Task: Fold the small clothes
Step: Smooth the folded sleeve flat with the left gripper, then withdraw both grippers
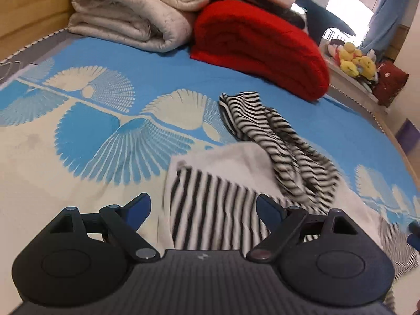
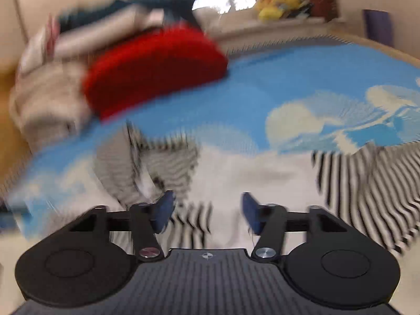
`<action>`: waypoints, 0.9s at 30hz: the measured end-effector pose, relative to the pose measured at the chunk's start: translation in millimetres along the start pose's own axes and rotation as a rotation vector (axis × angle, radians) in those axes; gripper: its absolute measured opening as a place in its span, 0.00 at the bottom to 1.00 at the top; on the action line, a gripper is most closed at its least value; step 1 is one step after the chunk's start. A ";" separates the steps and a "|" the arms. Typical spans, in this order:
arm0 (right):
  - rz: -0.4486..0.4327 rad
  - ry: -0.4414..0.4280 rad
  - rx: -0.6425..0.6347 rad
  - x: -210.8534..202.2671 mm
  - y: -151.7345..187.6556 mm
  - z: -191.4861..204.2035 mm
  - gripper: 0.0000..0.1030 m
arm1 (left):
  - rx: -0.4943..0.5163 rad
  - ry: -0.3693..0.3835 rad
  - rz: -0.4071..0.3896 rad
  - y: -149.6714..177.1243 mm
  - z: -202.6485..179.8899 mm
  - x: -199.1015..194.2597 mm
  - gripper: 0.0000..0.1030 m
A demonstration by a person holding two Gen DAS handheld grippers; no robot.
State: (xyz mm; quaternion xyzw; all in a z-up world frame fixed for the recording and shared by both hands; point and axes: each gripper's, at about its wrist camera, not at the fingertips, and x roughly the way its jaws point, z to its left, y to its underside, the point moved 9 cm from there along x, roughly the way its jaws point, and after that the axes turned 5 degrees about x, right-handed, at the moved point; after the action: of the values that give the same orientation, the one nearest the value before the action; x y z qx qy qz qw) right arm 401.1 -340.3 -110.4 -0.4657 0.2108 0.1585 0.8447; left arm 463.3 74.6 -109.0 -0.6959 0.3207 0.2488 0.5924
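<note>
Striped black-and-white garment [image 1: 265, 157] lies crumpled on the blue patterned bed sheet [image 1: 92, 131], lower centre-right of the frame. Left gripper [image 1: 203, 207] hangs spread apart over its near edge, gripping nothing. Right gripper [image 2: 207, 210], also parted, hovers above the blurred cloth. Red folded blanket [image 1: 260, 52] sits upper right.

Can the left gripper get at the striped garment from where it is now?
Probably yes. The left gripper is open, with the striped garment lying on the bedsheet directly ahead between its fingers. Nothing lies between them; the red blanket sits well behind.
</note>
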 end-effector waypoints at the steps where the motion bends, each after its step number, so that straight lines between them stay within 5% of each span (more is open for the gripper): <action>1: -0.003 -0.051 0.038 -21.5 -0.2 1.0 0.77 | -0.007 0.003 -0.003 8.1 -2.9 -14.8 0.95; 5: 0.022 -0.132 0.116 -83.5 26.7 -12.6 0.85 | 0.022 0.016 -0.059 49.6 -12.9 -68.7 1.00; 9: 0.007 -0.042 0.155 -110.0 75.2 -49.1 0.86 | 0.091 -0.025 -0.072 97.4 -11.2 -82.7 1.00; 12: 0.081 0.018 0.168 -101.5 102.5 -61.0 0.86 | 0.100 -0.061 -0.007 118.3 -7.8 -67.7 1.00; 27: 0.088 0.072 0.008 -79.1 100.0 -60.1 0.85 | 0.159 -0.040 0.010 105.1 -40.3 -23.7 1.00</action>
State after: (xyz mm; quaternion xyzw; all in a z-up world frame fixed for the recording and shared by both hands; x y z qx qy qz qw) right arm 274.0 -345.6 -171.2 -0.4580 0.2621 0.1780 0.8306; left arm 368.2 28.9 -154.6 -0.6399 0.3311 0.2393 0.6509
